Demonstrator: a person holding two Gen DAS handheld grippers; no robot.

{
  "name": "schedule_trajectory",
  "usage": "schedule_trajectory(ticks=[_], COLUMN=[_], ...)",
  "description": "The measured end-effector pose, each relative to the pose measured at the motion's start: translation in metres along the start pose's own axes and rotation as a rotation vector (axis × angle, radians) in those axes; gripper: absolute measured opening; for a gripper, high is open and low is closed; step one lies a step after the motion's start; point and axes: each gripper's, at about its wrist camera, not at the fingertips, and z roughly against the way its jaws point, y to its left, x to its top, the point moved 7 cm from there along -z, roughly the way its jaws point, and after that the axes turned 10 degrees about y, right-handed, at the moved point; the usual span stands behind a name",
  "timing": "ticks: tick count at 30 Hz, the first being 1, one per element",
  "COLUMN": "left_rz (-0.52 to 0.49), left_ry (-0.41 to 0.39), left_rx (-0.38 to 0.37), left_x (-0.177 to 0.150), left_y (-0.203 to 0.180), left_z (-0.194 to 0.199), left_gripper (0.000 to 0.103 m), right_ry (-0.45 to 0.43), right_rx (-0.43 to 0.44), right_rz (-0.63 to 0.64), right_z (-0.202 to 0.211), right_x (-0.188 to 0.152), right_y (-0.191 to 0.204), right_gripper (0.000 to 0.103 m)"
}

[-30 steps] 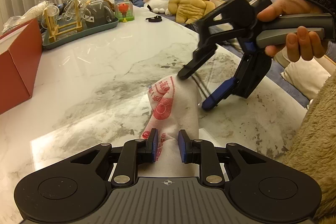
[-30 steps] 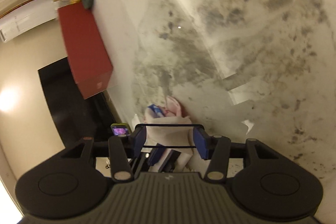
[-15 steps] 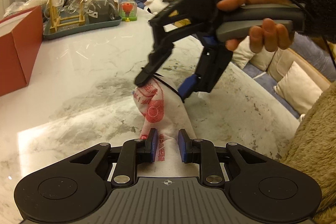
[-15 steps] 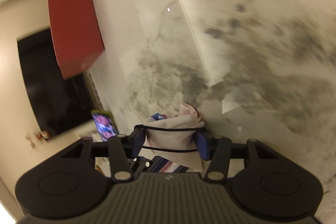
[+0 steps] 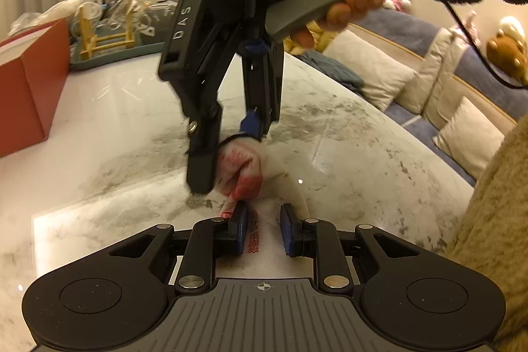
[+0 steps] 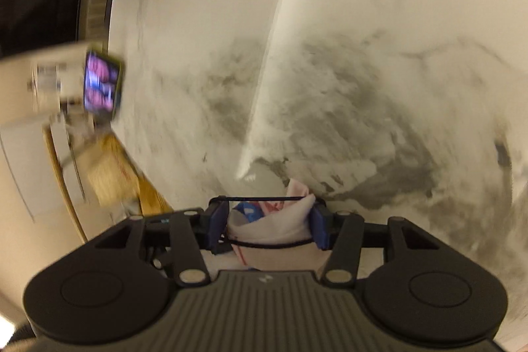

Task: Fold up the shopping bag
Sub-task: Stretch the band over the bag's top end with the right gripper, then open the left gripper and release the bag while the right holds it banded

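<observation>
Left gripper (image 5: 263, 231) clamped on one rolled shopping bag (image 5: 242, 169) lying on table (image 5: 346, 154); right gripper (image 5: 227, 154) straddling its far end, jaws apart, one elastic band (image 6: 260, 197) stretched across.

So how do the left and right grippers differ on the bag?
Left gripper pinches the bag's near end, jaws narrow; right gripper stands wider round its far, rolled end. Right gripper carries a black band stretched across it; left gripper has none. Both have blue pads.
</observation>
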Motion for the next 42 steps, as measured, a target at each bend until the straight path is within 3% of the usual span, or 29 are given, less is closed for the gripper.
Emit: schedule_trajectory(ticks=[5,10,15,16,18,20,25,29,31,32,33,35,37,39,41,42], left_rz=[-0.004,-0.014,0.019,0.016,0.033,0.031,0.016,-0.093,-0.079,-0.065,-0.045,0.010,0.096,0.186,0.214,0.183], left_ry=[-0.047,-0.063,-0.091,-0.099,-0.114,-0.123,-0.117,-0.108,-0.108,-0.109,-0.122,-0.137,-0.143,-0.166,-0.168,-0.118], left_rx=[0.064,0.057,0.058,0.062,0.070,0.081,0.071,0.037,0.036,0.042,0.089,0.160,0.175,0.161,0.104,0.063], left_x=[-0.005,-0.006,-0.008,-0.010,-0.012,-0.013,-0.012,-0.014,-0.018,-0.021,-0.024,-0.029,-0.032,-0.031,-0.027,-0.025], left_y=[-0.008,-0.006,-0.005,-0.006,-0.006,-0.008,-0.007,-0.011,-0.008,-0.007,-0.002,0.011,0.028,0.043,0.048,0.044], left_z=[0.001,0.002,0.004,0.004,0.005,0.005,0.009,0.027,0.036,0.039,0.045,0.056,0.067,0.079,0.084,0.078], left_gripper=[0.022,0.022,0.023,0.023,0.023,0.023,0.024,0.024,0.024,0.028,0.045,0.062,0.062,0.062,0.062,0.062], right_ry=[0.095,0.064,0.013,0.013,-0.015,-0.072,-0.135,-0.209,-0.249,-0.269,-0.279,-0.296,-0.345,-0.398,-0.441,-0.466], right_rx=[-0.106,-0.155,0.007,-0.026,-0.145,-0.199,-0.174,-0.297,-0.377,-0.410,-0.454,-0.575,-0.665,-0.664,-0.665,-0.658], right_rz=[0.062,0.105,-0.085,-0.049,0.055,0.095,0.114,0.200,0.253,0.275,0.310,0.411,0.468,0.453,0.474,0.483], right_z=[0.000,0.000,0.003,0.002,0.002,0.001,0.006,-0.004,-0.010,-0.013,-0.015,-0.022,-0.032,-0.031,-0.031,-0.031], right_x=[-0.021,-0.022,-0.024,-0.029,-0.034,-0.038,-0.046,-0.046,-0.049,-0.050,-0.052,-0.060,-0.067,-0.069,-0.073,-0.075], right_y=[-0.003,0.011,-0.010,-0.009,0.002,0.009,0.001,0.016,0.024,0.029,0.031,0.037,0.042,0.040,0.039,0.038], right_gripper=[0.053,0.053,0.056,0.052,0.055,0.055,0.055,0.054,0.054,0.054,0.054,0.054,0.055,0.055,0.055,0.055])
